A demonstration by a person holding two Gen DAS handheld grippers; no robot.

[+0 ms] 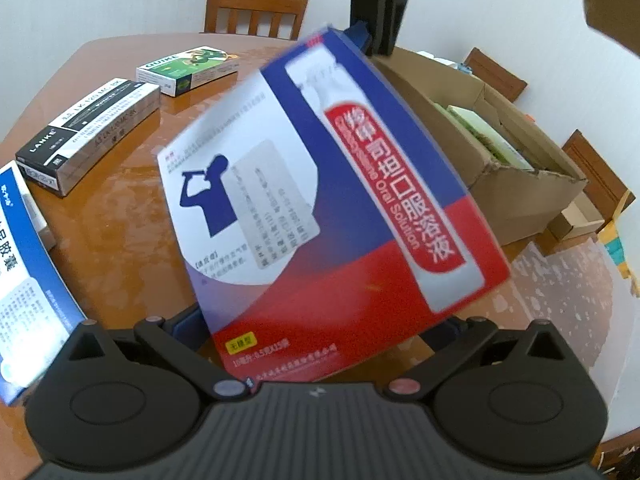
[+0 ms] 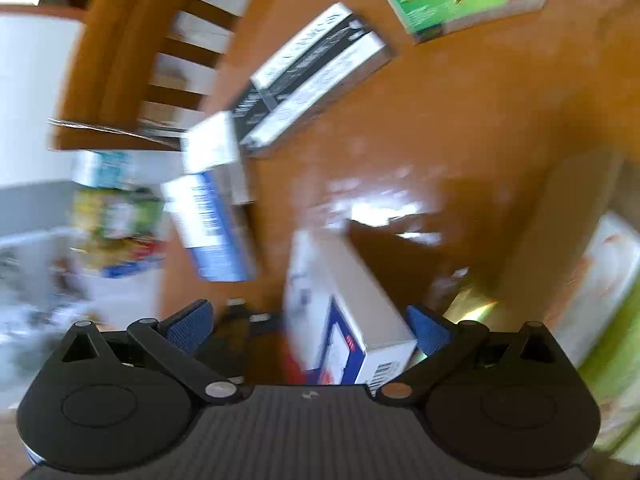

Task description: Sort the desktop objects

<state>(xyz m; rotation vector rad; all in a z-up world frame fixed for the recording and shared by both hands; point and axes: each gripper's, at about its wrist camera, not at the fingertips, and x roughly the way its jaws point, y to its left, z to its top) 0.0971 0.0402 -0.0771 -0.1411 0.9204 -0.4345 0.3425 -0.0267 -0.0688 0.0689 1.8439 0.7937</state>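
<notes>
- Left claw (image 1: 320, 320): closed on a large blue-and-red medicine box (image 1: 320, 200), gripped by its lower edges; only slivers of the blue pads show on either side. The box is tilted and held up off the surface (image 1: 120, 240), filling most of the left wrist view.
- Right claw (image 2: 310, 326): spread wide, blue pads (image 2: 188, 326) well apart, nothing clamped. A white-and-blue box (image 2: 352, 320) sits between the fingers, close against the right pad; contact cannot be confirmed through the blur.
- Cardboard box (image 1: 500, 184): open, standing on the surface just behind and right of the held medicine box, with green-and-white packs lying inside.
- Black-and-white LANKE box (image 1: 88, 132): lies flat on the surface, left of the medicine box and well apart from it.
- Green box (image 1: 188, 68): flat on the surface, beyond the LANKE box, near the far edge.
- Blue-and-white box (image 1: 24, 280): at the left edge of the frame, nearer the camera than the LANKE box, partly cut off.
- Wooden chair (image 1: 256, 4): stands beyond the surface, behind the green box.
- Right wrist view is heavily motion-blurred; small print is unreadable.
</notes>
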